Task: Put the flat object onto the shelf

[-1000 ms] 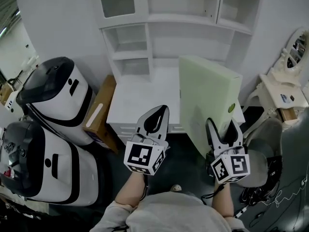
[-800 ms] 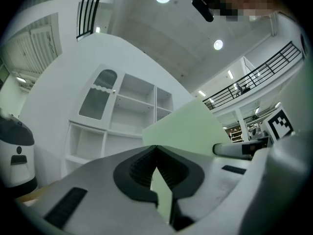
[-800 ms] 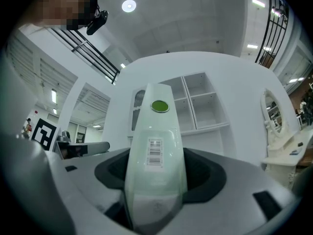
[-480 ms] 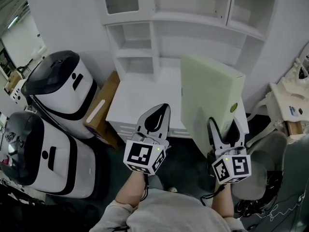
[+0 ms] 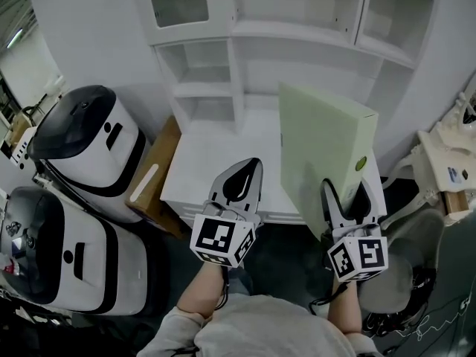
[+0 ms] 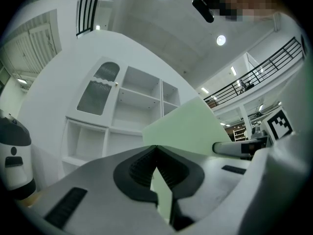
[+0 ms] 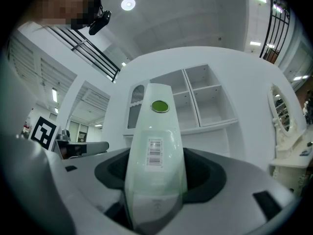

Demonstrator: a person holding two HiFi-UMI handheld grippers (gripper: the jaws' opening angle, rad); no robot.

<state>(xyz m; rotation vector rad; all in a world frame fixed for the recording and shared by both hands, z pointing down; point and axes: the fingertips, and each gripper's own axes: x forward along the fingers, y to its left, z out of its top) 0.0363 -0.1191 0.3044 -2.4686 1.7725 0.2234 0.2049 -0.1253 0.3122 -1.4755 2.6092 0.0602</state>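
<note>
Pinching the near narrow edge of the pale green flat box (image 7: pixel 155 131) between the widely spread jaws of the right gripper (image 7: pixel 155 180), pressing on both of its broad faces. Holding that box upright on edge, with a barcode label (image 7: pixel 154 152) and a round green sticker (image 7: pixel 159 106) facing back along the jaws. Showing the jaws of the left gripper (image 6: pixel 156 151) pressed together tip to tip, gripping nothing, just left of the box and apart from it. Pointing both grippers forward, side by side, at the front edge of the white surface (image 5: pixel 201 162). Carrying the box over the right end of that surface, not yet on any shelf; not possible to tell whether its lower edge is touching the surface. Standing beside the surface on the left: a brown cardboard carton (image 5: pixel 152 173), then two white-and-black machines (image 5: pixel 82 140). Rising behind the surface, against the wall: the white shelf unit (image 5: pixel 245 28), with open compartments lying beyond the box.
</note>
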